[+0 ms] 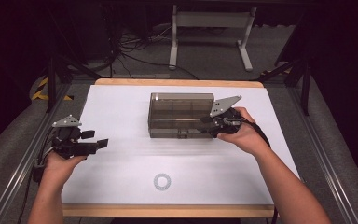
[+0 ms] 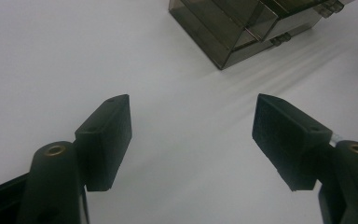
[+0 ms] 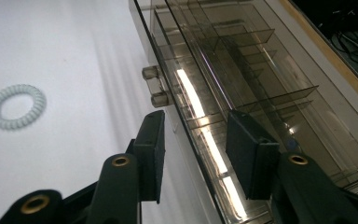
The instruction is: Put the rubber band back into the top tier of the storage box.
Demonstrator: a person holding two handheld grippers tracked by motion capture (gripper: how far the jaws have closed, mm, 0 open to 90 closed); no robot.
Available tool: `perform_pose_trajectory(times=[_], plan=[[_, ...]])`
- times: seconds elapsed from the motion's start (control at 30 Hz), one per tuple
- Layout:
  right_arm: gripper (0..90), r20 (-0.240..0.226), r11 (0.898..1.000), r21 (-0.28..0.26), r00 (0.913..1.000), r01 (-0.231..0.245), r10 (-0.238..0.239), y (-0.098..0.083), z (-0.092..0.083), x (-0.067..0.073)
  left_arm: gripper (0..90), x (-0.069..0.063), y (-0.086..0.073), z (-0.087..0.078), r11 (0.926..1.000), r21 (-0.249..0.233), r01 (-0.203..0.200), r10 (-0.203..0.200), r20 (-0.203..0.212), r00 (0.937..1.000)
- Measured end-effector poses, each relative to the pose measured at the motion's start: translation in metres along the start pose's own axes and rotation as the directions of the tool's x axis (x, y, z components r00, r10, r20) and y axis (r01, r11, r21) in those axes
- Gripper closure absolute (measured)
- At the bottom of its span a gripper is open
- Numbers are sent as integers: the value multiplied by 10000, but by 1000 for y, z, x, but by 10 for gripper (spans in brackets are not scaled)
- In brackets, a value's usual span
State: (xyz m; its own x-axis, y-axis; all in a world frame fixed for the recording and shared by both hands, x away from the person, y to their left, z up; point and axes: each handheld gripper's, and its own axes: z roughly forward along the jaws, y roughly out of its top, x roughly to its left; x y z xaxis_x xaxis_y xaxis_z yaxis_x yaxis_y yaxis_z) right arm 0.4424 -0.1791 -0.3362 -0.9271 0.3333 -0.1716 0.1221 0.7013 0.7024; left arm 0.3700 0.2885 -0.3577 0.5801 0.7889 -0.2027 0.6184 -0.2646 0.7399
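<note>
A smoky clear compartment box (image 1: 179, 112) (image 2: 223, 32) (image 3: 242, 70) stands on the white table top (image 1: 121, 163), a little behind its centre. Two small knobs (image 3: 154, 86) stick out of its front wall. My right gripper (image 1: 209, 126) (image 3: 196, 154) is at the box's front right corner. Its jaws straddle the top front edge, a gap shows at the pads, and it reads as open. My left gripper (image 1: 95, 138) (image 2: 191, 135) hovers wide open over bare table at the left, holding nothing. A pale coiled hair tie (image 1: 162, 181) (image 3: 15, 106) lies near the front.
The table has a wooden rim (image 1: 177, 83) at the back and metal rails (image 1: 23, 154) along both sides. Behind it on the floor are a white desk frame (image 1: 209, 28) and loose cables (image 1: 135, 51).
</note>
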Motion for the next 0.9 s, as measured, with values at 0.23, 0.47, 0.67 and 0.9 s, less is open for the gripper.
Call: perform_pose_trajectory(times=[0.23, 0.47, 0.67, 0.9], plan=[[626, -407, 9979, 602, 9989, 255, -231, 6, 10, -3, 289, 2, -5, -4, 9999, 55, 154, -154, -124, 9998], [657, -779, 9900, 1273, 9956, 611, -514, 10, 20, -6, 287, 3, -8, -7, 9997, -5, 228, -228, -212, 9995], [678, -701, 9795, 1822, 9948, 855, -738, 14, 26, -4, 287, 3, -10, -7, 9997, 24, 230, -230, -193, 9995], [742, -840, 9492, 2946, 9924, 1108, -898, 16, 36, -2, 287, 3, -12, -9, 9996, 35, 264, -263, -197, 9995]])
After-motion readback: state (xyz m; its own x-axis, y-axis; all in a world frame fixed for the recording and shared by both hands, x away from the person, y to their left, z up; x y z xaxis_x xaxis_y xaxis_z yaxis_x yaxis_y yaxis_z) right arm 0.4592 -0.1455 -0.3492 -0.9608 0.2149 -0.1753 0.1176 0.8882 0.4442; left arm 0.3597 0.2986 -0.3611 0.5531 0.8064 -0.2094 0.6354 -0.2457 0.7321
